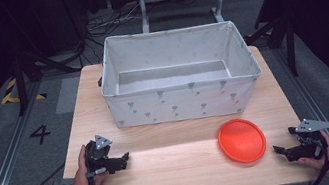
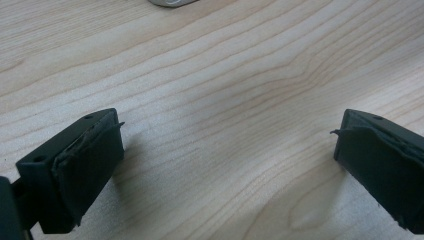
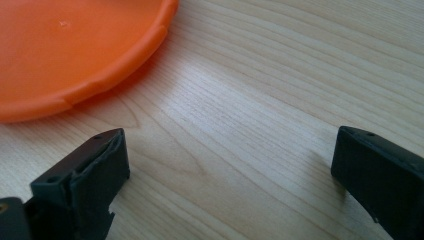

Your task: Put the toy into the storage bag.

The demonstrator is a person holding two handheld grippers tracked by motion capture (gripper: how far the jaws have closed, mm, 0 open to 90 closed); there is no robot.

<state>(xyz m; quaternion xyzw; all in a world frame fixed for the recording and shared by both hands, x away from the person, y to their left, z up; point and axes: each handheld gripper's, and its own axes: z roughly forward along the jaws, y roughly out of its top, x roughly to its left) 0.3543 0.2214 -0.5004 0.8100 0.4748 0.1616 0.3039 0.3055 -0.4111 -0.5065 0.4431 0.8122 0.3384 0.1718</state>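
Looking down on my wooden table, I see both tools resting low near its front edge. My left gripper has its jaws spread over bare wood. My right gripper, jaws also wide apart with nothing between, sits just beside an orange plate. A white fabric bin stands behind, well apart from both

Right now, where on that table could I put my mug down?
The bare wood between the left tongs and the orange plate, in front of the fabric bin, is free. The back half is crowded by the bin; the right tongs sit beside the plate.
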